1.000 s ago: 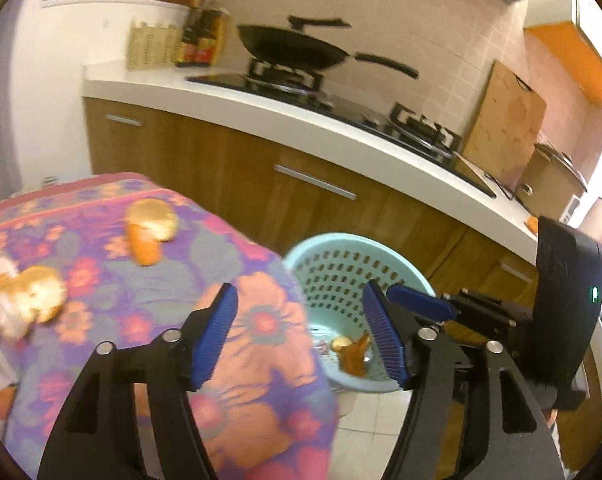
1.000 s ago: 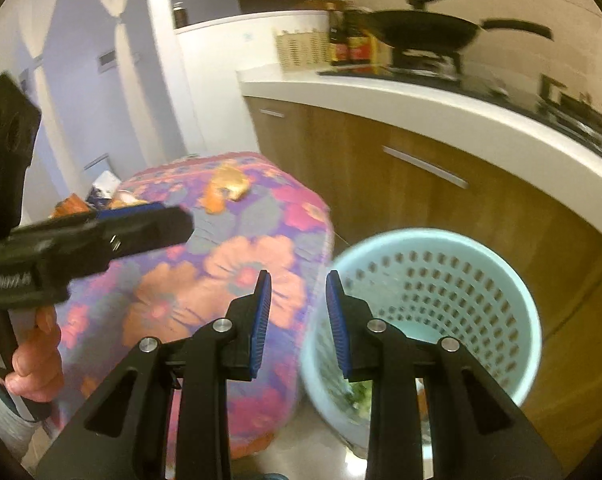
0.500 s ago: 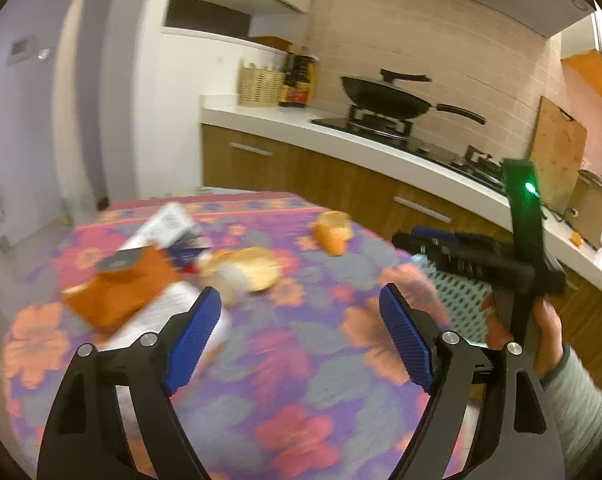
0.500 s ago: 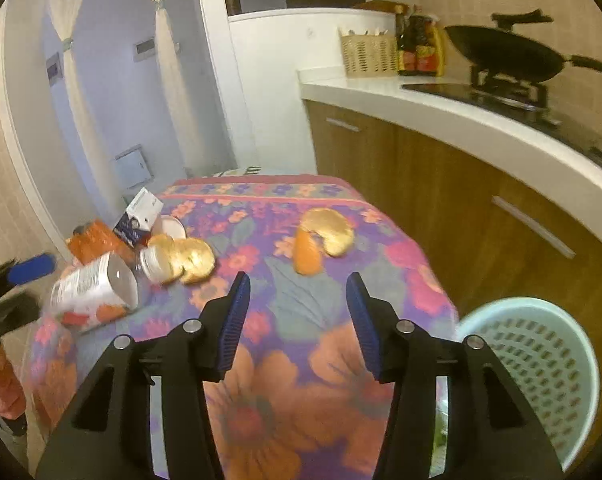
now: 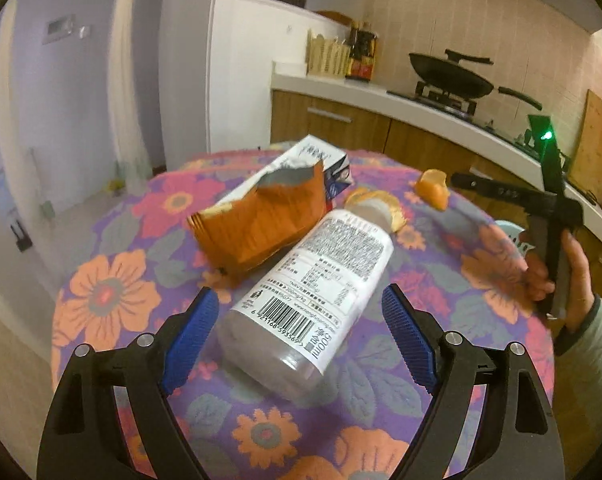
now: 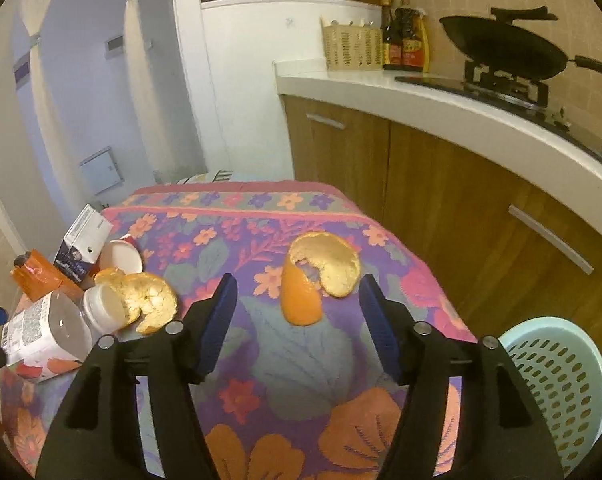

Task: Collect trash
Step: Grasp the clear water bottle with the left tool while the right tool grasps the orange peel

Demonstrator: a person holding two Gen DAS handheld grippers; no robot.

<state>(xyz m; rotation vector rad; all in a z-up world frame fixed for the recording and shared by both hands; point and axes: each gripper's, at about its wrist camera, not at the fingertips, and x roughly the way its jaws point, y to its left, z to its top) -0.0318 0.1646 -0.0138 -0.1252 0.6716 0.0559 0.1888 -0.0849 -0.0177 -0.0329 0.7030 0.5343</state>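
Note:
An empty plastic bottle (image 5: 313,284) lies on its side on the flowered table (image 5: 109,296). My left gripper (image 5: 301,344) is open, its blue pads on either side of the bottle's base, not touching. An orange snack bag (image 5: 261,224) and a white carton (image 5: 301,164) lie behind the bottle. My right gripper (image 6: 297,320) is open, straddling an orange peel (image 6: 317,276) just ahead of it. A second peel (image 6: 145,300) leans on the bottle's cap (image 6: 101,308). The light-blue basket (image 6: 557,384) stands on the floor at the table's right.
A wooden kitchen counter (image 6: 461,112) with a wok (image 6: 501,52) runs behind the table. A small white cup (image 6: 121,256) lies by the carton (image 6: 83,244). The right gripper's body and the hand holding it (image 5: 553,248) show in the left wrist view.
Both grippers swung from the basket to the table. The left closed in on the bottle until its pads flank the base. The right gripper opened wide and moved up to the orange peel.

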